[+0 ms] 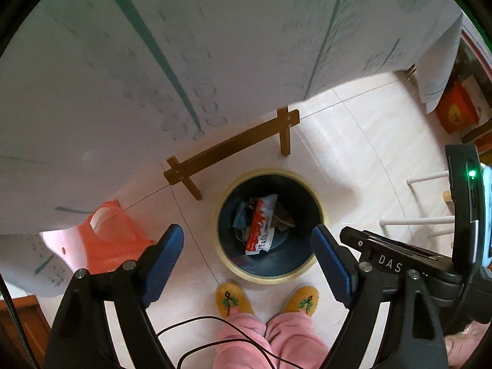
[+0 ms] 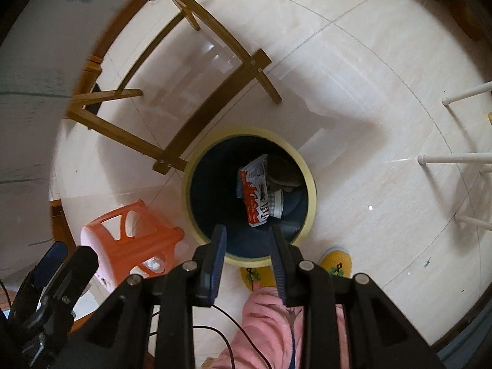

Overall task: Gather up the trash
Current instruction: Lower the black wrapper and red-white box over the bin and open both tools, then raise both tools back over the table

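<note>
So both claws were pointed almost straight down over the trash bin, the round one with the pale yellow rim and dark inside, sitting on the light tiled floor.

Left gripper was spread wide, blue pads well apart, nothing between them, just the bin's mouth below. Not touching anything.

Right gripper was only partly open, a narrowish gap between the fingers, and that gap was empty too. Its tips hung over the near edge of the bin without touching the rim, as far as I could tell.

The trash itself was down inside the bin: a red and white wrapper lying on top, with a small white cup-looking thing beside it and some darker scraps underneath that I couldn't make out.

Around the bin: an orange plastic stool tipped on its side just to the left, wooden table legs right behind it, and the person's yellow slippers and pink trousers on the near side.
</note>
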A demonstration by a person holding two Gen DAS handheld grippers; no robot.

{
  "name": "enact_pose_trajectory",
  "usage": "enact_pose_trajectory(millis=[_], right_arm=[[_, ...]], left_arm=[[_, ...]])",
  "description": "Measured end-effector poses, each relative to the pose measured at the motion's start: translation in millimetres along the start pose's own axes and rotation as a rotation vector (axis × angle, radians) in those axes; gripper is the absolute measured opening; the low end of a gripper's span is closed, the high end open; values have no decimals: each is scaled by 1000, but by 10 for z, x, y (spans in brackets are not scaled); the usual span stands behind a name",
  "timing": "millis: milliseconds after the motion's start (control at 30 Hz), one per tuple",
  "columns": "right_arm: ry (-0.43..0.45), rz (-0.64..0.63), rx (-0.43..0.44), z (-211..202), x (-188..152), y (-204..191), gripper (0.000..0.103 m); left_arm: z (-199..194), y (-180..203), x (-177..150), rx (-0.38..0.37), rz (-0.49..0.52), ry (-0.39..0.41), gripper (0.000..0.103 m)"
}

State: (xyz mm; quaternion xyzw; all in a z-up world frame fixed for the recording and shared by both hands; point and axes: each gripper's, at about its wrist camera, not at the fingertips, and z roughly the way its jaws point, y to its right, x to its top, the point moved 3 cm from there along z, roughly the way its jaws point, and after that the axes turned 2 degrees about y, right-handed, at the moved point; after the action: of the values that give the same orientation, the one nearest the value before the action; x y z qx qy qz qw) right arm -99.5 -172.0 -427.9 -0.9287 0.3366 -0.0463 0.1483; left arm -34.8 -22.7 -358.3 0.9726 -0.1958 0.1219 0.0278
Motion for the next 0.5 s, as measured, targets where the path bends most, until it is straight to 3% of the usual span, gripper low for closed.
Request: enact_pose_trajectory(millis=[500], right_arm=[[54,-118,50,-1521,-199,-444,29]], left_arm=[[-1735,-109,110,-4,-43,89,84]])
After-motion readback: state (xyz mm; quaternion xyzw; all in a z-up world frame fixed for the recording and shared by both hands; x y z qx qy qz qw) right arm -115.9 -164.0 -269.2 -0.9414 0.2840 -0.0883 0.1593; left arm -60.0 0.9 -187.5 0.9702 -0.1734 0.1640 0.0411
